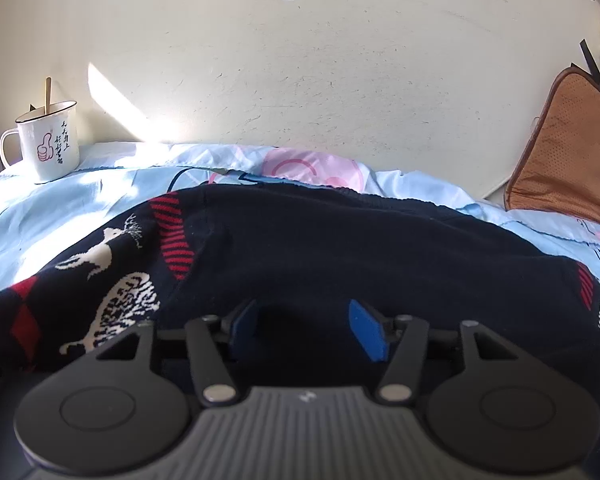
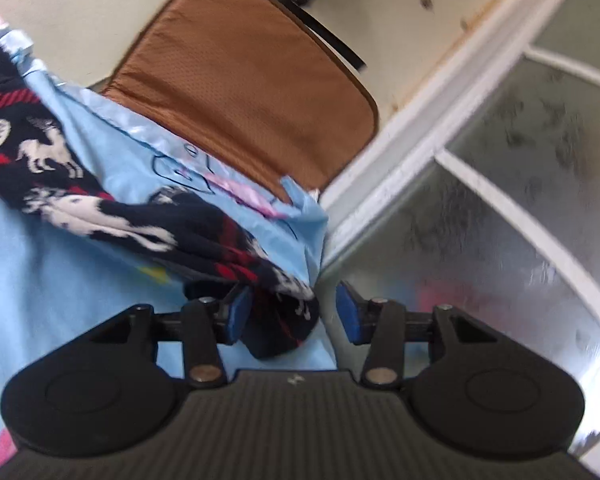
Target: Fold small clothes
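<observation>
Left hand-held gripper point(image 1: 308, 330) agape; right hand-held gripper point(image 2: 294, 316) agape.

A bed with a light blue cartoon sheet point(image 1: 60, 216) is carrying everything. A dark navy sweater point(image 1: 340, 248) is lying right ahead of the left tongs point(image 1: 306, 326), a white enamel mug point(image 1: 46, 142) is sitting far off to their left, and a brown cushion point(image 1: 560, 152) is leaning at the far right.

Home bedroom, blue bedsheet point(image 1: 40, 216), enamel mug point(image 1: 46, 142)
</observation>
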A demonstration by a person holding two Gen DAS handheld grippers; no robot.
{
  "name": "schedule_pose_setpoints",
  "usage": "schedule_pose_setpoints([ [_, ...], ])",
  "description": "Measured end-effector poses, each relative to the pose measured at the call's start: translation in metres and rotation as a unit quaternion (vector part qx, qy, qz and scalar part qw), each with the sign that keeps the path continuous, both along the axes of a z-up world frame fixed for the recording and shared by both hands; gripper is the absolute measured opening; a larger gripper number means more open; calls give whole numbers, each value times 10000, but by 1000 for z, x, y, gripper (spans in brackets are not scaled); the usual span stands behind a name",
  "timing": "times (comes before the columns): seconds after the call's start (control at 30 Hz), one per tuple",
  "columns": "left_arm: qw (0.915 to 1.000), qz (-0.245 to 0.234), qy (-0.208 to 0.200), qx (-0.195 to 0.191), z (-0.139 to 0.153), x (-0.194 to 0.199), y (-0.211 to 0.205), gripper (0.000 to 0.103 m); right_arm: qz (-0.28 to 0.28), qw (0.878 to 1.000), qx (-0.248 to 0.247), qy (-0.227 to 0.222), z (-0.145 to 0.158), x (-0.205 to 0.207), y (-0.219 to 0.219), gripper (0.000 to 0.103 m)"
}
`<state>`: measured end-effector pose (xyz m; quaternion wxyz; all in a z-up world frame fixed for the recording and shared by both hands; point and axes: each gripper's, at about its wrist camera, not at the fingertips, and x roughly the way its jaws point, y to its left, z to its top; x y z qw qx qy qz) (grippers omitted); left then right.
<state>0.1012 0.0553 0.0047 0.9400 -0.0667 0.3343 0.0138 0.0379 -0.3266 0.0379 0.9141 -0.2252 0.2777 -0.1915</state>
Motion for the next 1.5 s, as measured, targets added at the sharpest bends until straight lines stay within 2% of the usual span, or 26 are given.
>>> schedule_pose_setpoints([
  [0.03,10000,-2,0,1,0,0,0,53,-224,9968,750,-133,9,-8,-17,49],
  [0.1,10000,0,3,3,0,0,0,53,-455,9754,2114,-433,21,-23,-47,50],
  [0.13,10000,7,2,1,0,0,-1,54,-486,9535,2921,-565,23,-29,-62,52],
  [0.17,10000,9,1,2,0,0,-1,54,-451,9238,3748,-645,21,-40,-74,52],
  [0.2,10000,9,2,3,0,0,-1,54,-370,8888,4519,-668,18,-43,-85,52],
  [0.23,10000,19,1,3,0,0,-2,55,-303,8549,5134,-685,10,-47,-90,53],
  [0.27,10000,18,1,2,0,0,-2,55,-266,8279,5559,-694,4,-46,-93,54],
  [0.3,10000,17,0,1,0,0,-2,55,-290,8181,5702,-689,-2,-45,-93,55],
  [0.33,10000,23,1,0,0,0,-2,55,-358,8140,5759,-666,-8,-39,-93,57],
  [0.47,10000,24,0,-3,1,0,-2,55,-1052,8245,5521,-660,-29,-13,-98,62],
  [0.5,10000,28,-1,-6,0,0,-2,56,-1120,8179,5597,-719,-35,-9,-102,63],
  [0.57,10000,23,-1,-7,0,1,-2,56,-1108,7914,5930,-992,-46,-1,-113,63],
  [0.63,10000,23,5,4,0,1,-3,57,-1120,7779,6083,-1110,-49,13,-118,62],
  [0.67,10000,16,8,13,0,1,-3,57,-1039,7771,6107,-1108,-48,22,-117,53],
  [0.7,10000,12,11,22,0,1,-3,57,-973,7815,6066,-1089,-45,29,-115,26],
  [0.73,10000,8,13,30,0,1,-3,57,-905,7909,5953,-1089,-36,36,-112,19],
  [0.8,10000,-5,18,44,0,1,-3,57,-648,8089,5628,-1571,-9,33,-110,18],
  [0.83,10000,-8,20,51,0,1,-3,57,-525,8095,5517,-1939,4,25,-113,18],
  [0.87,10000,-14,23,58,0,2,-3,57,-450,8038,5465,-2307,17,15,-118,18],
  [0.9,10000,-49,28,63,0,2,-3,59,-459,8004,5426,-2508,25,10,-123,18],
  [0.93,9999,-93,35,71,1,2,-4,62,-533,8023,5356,-2582,29,9,-129,18],
  [1.03,9998,-173,51,126,1,3,-7,65,-661,8187,5224,-2289,25,17,-130,18],
  [1.17,9996,-221,53,150,1,2,-9,68,-761,8126,5461,-1889,4,20,-128,18],
  [1.23,9996,-228,55,151,1,2,-9,68,-695,8120,5507,-1802,5,21,-118,18],
  [1.37,9996,-254,-143,26,5,-3,-7,68,42,8137,5525,-1807,36,23,-81,18],
  [1.5,9962,-278,-578,-595,17,-14,12,69,1369,8293,5160,-1653,89,36,-6,18],
])
